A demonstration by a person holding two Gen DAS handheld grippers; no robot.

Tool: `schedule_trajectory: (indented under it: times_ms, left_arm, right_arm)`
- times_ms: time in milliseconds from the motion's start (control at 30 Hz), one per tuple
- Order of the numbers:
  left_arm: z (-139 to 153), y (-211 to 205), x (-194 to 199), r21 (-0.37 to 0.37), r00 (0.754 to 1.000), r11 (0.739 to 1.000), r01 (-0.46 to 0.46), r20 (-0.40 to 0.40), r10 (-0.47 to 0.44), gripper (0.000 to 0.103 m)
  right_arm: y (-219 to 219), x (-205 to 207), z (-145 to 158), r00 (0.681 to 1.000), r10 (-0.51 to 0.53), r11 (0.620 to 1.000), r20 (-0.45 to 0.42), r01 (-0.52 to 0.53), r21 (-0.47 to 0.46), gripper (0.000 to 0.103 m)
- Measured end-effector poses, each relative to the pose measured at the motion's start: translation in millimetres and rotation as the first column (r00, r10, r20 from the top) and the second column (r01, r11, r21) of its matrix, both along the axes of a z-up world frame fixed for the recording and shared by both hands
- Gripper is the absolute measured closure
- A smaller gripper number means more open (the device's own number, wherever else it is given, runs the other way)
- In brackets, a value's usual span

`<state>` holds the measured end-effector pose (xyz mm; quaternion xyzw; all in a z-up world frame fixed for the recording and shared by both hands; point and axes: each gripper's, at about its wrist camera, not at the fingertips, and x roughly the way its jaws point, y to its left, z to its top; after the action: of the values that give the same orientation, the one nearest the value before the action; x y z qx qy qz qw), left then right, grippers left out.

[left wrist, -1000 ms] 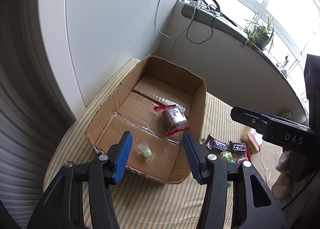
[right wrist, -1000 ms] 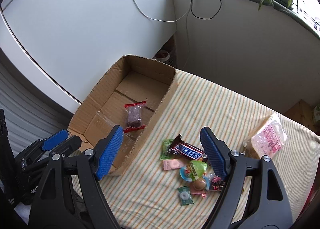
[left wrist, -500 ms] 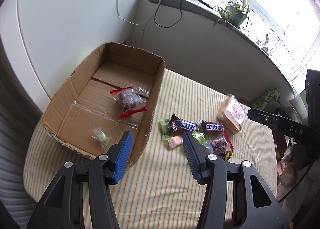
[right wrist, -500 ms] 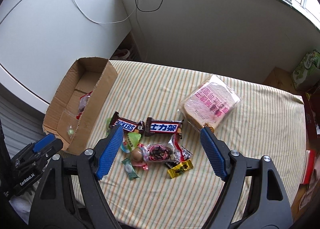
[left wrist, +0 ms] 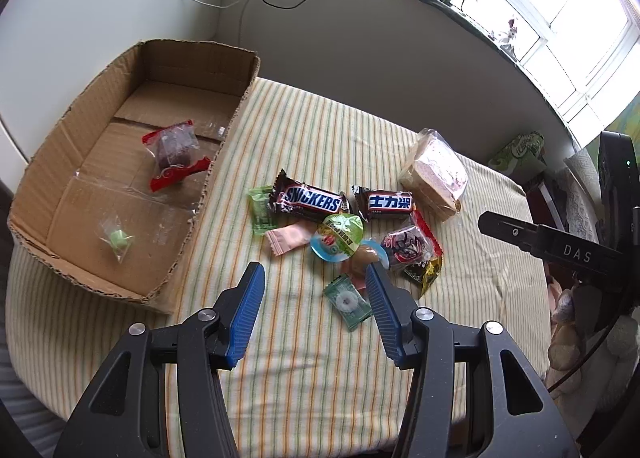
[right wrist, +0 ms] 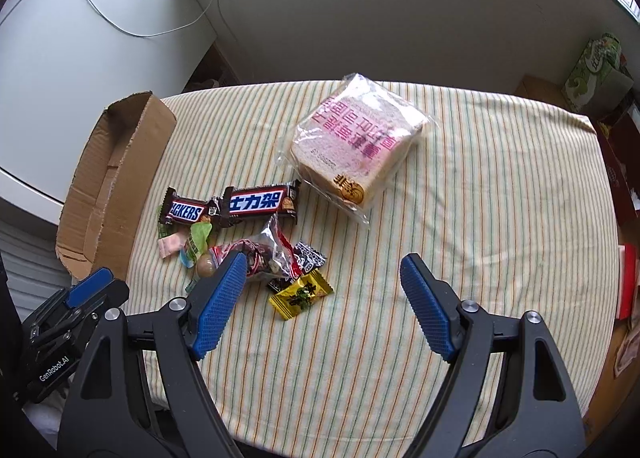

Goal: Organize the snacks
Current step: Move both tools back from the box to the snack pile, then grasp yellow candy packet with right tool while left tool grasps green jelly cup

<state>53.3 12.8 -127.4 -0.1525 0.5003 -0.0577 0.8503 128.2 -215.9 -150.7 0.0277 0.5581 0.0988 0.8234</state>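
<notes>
The left gripper (left wrist: 314, 278) hangs over the striped tablecloth (left wrist: 304, 370), pitched steeply down, its blue pads spread with nothing between them but cloth. Just inside its right pad lies a green mint packet (left wrist: 347, 303), its long axis slanting from upper left to lower right. The right gripper (right wrist: 320, 270) is likewise tilted down, jaws wide apart and empty; its left pad overlaps the near edge of the snack pile in the right wrist view, and a yellow candy wrapper (right wrist: 301, 295) lies between the pads, nearer the left one, with its long axis tipped up to the right.

Beyond the left gripper's tips sits the pile: a pink sachet (left wrist: 289, 238), a round green-lidded jelly cup (left wrist: 340, 236), a red-and-clear packet (left wrist: 406, 246). Behind those, two chocolate bars lie end to end, long axes running left to right: a Snickers bar (left wrist: 310, 200) and a second bar with Chinese lettering (left wrist: 386, 203). Farther right, a bagged bread loaf (right wrist: 356, 144) lies flat, apart from the pile and well ahead of the right gripper.

To the left stands an open cardboard box (left wrist: 234, 122), its long axis running away from the camera. Inside it lie a small green sweet (left wrist: 117, 239) near the front and a dark red-ended packet (left wrist: 176, 154) farther back.
</notes>
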Motion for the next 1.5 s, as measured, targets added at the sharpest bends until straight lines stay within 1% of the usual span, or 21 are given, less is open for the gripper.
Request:
schedule_trajectory:
  times_ms: [167,200,267,367,400,433,500,600,667,833,900,933,967,1033,1100,1133,1200,1300,1433,1467,1500]
  left_arm:
    - [-10.2,-11.3,14.4,-0.017,1.000,1.000,0.021,-0.019,-0.022,0.051]
    - [-12.8,-13.9,18.2,-0.021,0.999,0.999,0.024,-0.024,-0.025,0.051]
    - [-18.0,-18.4,25.9,-0.024,0.999,0.999,0.028,-0.034,-0.028,0.051]
    - [-25.5,-23.1,36.2,-0.017,0.998,0.999,0.034,-0.043,-0.035,0.051]
    - [-28.5,-23.9,39.2,-0.017,0.998,0.999,0.034,-0.049,-0.035,0.052]
    - [-31.8,-23.3,41.8,-0.020,0.998,0.999,0.033,-0.057,-0.035,0.054]
    - [-36.6,-24.4,45.8,-0.028,0.997,0.999,0.035,-0.067,-0.037,0.054]
    - [-41.3,-28.1,48.8,-0.017,0.996,0.999,0.047,-0.074,-0.048,0.054]
    - [-44.4,-30.2,51.4,-0.016,0.995,0.999,0.049,-0.083,-0.050,0.054]
    - [-49.3,-33.5,56.3,-0.012,0.994,0.999,0.052,-0.093,-0.053,0.054]
    - [-51.3,-36.1,58.2,-0.011,0.994,0.998,0.058,-0.095,-0.059,0.054]
    - [-51.8,-35.0,58.1,-0.009,0.993,0.998,0.064,-0.096,-0.065,0.054]
    - [-52.7,-36.5,58.1,-0.004,0.993,0.997,0.071,-0.097,-0.071,0.054]
    - [-55.6,-39.6,60.3,0.003,0.991,0.997,0.082,-0.103,-0.081,0.056]
    - [-58.2,-41.5,61.6,0.006,0.990,0.996,0.089,-0.108,-0.088,0.059]
    - [-58.6,-42.0,61.4,0.011,0.990,0.996,0.092,-0.105,-0.090,0.060]
    - [-58.3,-43.4,60.9,0.020,0.991,0.995,0.097,-0.099,-0.095,0.061]
    - [-58.6,-46.4,62.2,0.034,0.991,0.994,0.107,-0.090,-0.103,0.064]
    - [-59.2,-49.4,62.3,0.054,0.992,0.993,0.107,-0.073,-0.103,0.065]
    - [-59.1,-49.8,61.9,0.057,0.992,0.993,0.108,-0.070,-0.104,0.066]
    - [-59.0,-48.5,60.9,0.059,0.992,0.993,0.107,-0.068,-0.103,0.067]
  right_arm:
    - [-8.0,-5.2,-22.6,0.997,-0.050,0.998,-0.060,0.052,0.038,0.022]
    - [-8.1,-6.3,-26.4,0.996,-0.059,0.997,-0.072,0.062,0.047,0.023]
    - [-7.5,-8.1,-33.9,0.993,-0.069,0.995,-0.093,0.076,0.069,0.033]
    - [-6.7,-8.4,-46.1,0.988,-0.092,0.991,-0.124,0.102,0.081,0.037]
    - [-7.2,-7.8,-50.1,0.985,-0.100,0.989,-0.139,0.114,0.096,0.037]
    - [-7.5,-7.2,-53.8,0.982,-0.109,0.986,-0.155,0.127,0.111,0.038]
    - [-7.7,-5.9,-59.5,0.976,-0.126,0.980,-0.175,0.150,0.130,0.038]
    - [-7.3,-2.7,-66.9,0.968,-0.149,0.974,-0.202,0.179,0.140,0.038]
    - [-6.9,-0.9,-71.1,0.962,-0.161,0.969,-0.218,0.197,0.151,0.041]
    - [5.9,5.6,-71.1,0.968,-0.150,0.980,-0.203,0.172,0.099,0.042]
    - [16.9,6.9,-70.8,0.973,-0.130,0.988,-0.190,0.142,0.054,0.051]
    - [21.9,6.7,-70.7,0.977,-0.119,0.992,-0.180,0.125,0.021,0.058]
    - [25.7,6.7,-70.8,0.979,-0.109,0.994,-0.171,0.109,-0.006,0.060]
    - [32.0,5.5,-71.3,0.983,-0.086,0.996,-0.163,0.082,-0.031,0.061]
    - [36.8,4.1,-71.3,0.986,-0.062,0.997,-0.153,0.053,-0.058,0.066]
    - [41.2,3.2,-72.4,0.988,-0.048,0.996,-0.146,0.037,-0.081,0.071]
    - [46.2,1.1,-72.4,0.991,-0.018,0.994,-0.134,0.002,-0.113,0.074]
    - [49.7,-2.2,-71.6,0.992,0.006,0.992,-0.125,-0.022,-0.125,0.077]
    - [45.5,-4.5,-67.6,0.992,-0.004,0.995,-0.124,-0.008,-0.095,0.084]
    - [31.4,-9.0,-65.5,0.992,-0.006,0.996,-0.123,-0.005,-0.086,0.085]
    - [29.8,-9.1,-64.7,0.993,-0.008,0.997,-0.121,-0.002,-0.080,0.086]
